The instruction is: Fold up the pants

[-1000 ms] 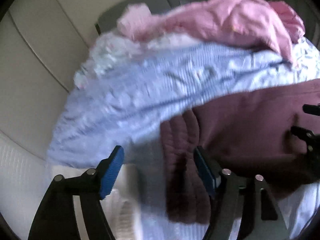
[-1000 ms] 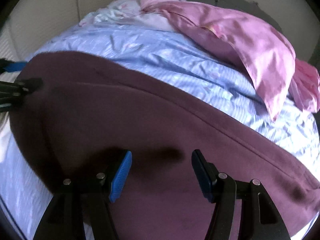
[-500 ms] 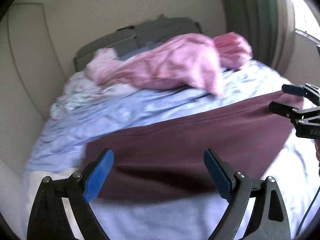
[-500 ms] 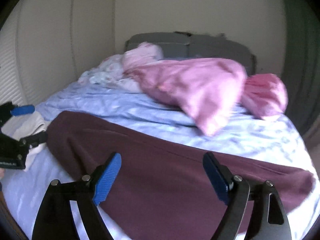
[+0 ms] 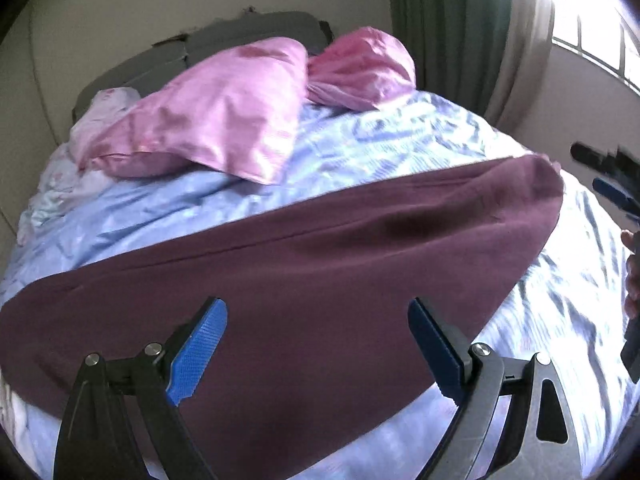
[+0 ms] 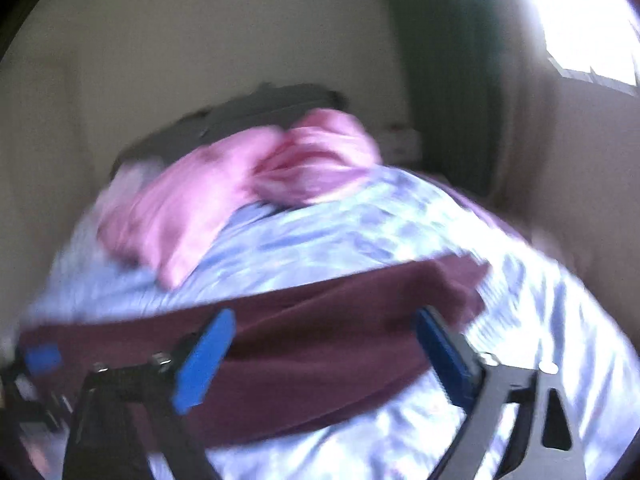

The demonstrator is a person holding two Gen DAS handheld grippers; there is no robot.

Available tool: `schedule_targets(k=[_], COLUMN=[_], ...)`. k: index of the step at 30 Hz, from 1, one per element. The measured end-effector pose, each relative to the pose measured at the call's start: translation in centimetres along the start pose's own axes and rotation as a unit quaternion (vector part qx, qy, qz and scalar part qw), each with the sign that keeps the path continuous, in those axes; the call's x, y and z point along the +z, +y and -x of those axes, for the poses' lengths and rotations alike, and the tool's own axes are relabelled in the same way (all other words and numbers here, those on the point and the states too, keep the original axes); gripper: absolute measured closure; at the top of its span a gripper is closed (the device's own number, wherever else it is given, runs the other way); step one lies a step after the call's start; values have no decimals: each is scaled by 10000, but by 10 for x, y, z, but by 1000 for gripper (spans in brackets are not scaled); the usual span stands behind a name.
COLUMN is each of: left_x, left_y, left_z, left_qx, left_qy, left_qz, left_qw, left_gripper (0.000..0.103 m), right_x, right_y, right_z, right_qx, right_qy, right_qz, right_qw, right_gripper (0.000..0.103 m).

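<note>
Maroon pants [image 5: 320,272] lie flat in a long band across the light blue bedsheet [image 5: 360,148]. My left gripper [image 5: 318,344] is open and empty, held above the pants' near edge. In the blurred right wrist view the pants [image 6: 320,328] run left to right, and my right gripper [image 6: 324,354] is open and empty above them. The right gripper also shows at the right edge of the left wrist view [image 5: 612,196], apart from the pants' right end. The left gripper shows at the left edge of the right wrist view [image 6: 40,360].
Two pink pillows [image 5: 224,120] [image 5: 360,68] lie at the head of the bed before a grey headboard [image 5: 240,40]. A pale floral cloth [image 5: 52,184] sits at far left. A green curtain [image 5: 448,20] and a bright window [image 5: 592,28] stand at right.
Both grippers have drawn back and up from the pants and swung right. The pants lie spread out flat. The right wrist view has become blurred from motion.
</note>
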State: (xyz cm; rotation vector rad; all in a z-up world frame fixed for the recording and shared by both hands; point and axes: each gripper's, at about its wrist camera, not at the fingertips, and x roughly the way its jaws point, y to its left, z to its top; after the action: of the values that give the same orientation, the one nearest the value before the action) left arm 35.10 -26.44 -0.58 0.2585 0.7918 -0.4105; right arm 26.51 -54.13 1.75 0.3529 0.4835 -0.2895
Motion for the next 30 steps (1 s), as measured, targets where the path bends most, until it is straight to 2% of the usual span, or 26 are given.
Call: schedule_targets(k=[2,5,8,12,15,18,21,22,24,25,26,28,30], left_x=[2,6,10,13,6,-3,-10,-12,-15,-15,-15,-15,-15], left_y=[-19,-42,-48,-48,-51,-56,-59,-59,-64,-66,-67,-67,-59], left_z=[-15,-27,-34,-55,-70,-74,-82,-86,-87,-87,-86,-83,-73], left_qx=[63,130,130,171,181,253,73,14,5,-5,-57,-314,-482], left_qy=[27,-54,-164,54,236,255,651,819,916,947,1008,1171,1202], left_qz=[-74,-202,-34,173,150,-6,38,55,-112,-233,-308,-360,-290], left_qw=[9999,9997,9998,9997,9994,9994,9978,9966,9957,9952,9944,9920,9912], left_gripper=[10,10,10,10,10,10,10,9,9,9,9,9,10], right_x=[-3,-12,-20,-29,-34,-38,-40,-40,-39,-39,-40,-44,-36], right_y=[-47,-83,-98,-114,-119,-127,-130,-132,-134,-134,-137,-140,-131], right_z=[-18,-47,-74,-103,-123,-134,-131,-130,-127,-128,-128,-125,-112], right_qx=[116,372,372,366,446,406,387,379,201,305,431,698,511], right_qy=[60,291,460,637,711,683,513,492,597,655,684,673,586], right_qz=[-1005,-1902,-2378,-2745,-2976,-3250,-3414,-3446,-3327,-3252,-3263,-3540,-3154], right_qw=[9949,9806,9695,9588,9510,9424,9377,9367,9409,9429,9418,9302,9458], right_gripper=[4,4,4,4,4,4,5,10,35,56,71,75,76])
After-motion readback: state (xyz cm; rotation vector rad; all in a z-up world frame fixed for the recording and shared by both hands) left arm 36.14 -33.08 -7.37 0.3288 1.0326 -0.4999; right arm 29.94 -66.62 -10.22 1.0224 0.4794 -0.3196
